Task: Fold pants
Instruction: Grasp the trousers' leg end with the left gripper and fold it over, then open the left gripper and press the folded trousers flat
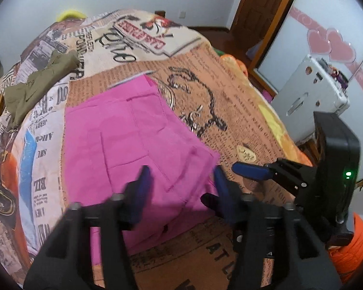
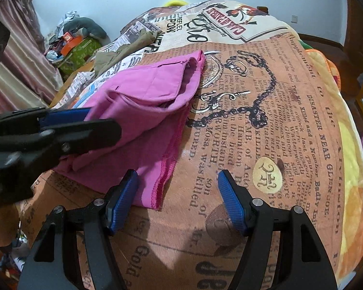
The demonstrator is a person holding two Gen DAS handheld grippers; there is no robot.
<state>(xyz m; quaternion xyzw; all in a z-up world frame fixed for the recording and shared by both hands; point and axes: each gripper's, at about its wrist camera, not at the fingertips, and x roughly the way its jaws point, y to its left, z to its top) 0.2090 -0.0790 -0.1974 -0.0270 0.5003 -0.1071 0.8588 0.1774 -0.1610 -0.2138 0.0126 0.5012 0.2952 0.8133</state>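
From the left wrist camera I look down my left tongs (image 1: 181,181). They stand released, blue pads apart, hanging over the near corner of the pink cotton pants (image 1: 133,130), with nothing pinched between them. The pants lie folded into a flat, roughly rectangular stack on the bed, on a newspaper-print blanket (image 1: 230,101) in orange-brown, cream and black. An olive-green crumpled garment (image 1: 38,82) lies well apart from the pants, toward the far left of the bed. My right tongs (image 1: 251,171) reach in from the right edge of this view, just beside the pants' right corner, above the bare blanket. A white boxy appliance (image 1: 309,96) stands off the bed to the right.

From the right wrist camera my right tongs (image 2: 177,186) are spread wide and grip nothing. The left pad sits at the hemmed near edge of the pink pants (image 2: 145,111); the right pad is over the printed blanket (image 2: 290,120). Here the folded layers of the stack show, with an open fold at the far end. The left tongs (image 2: 94,118) come in from the left side over the pants; from this angle I cannot tell how their pads sit. The olive garment (image 2: 125,48) lies beyond the pants, and a cluttered heap (image 2: 77,38) sits by the far wall.
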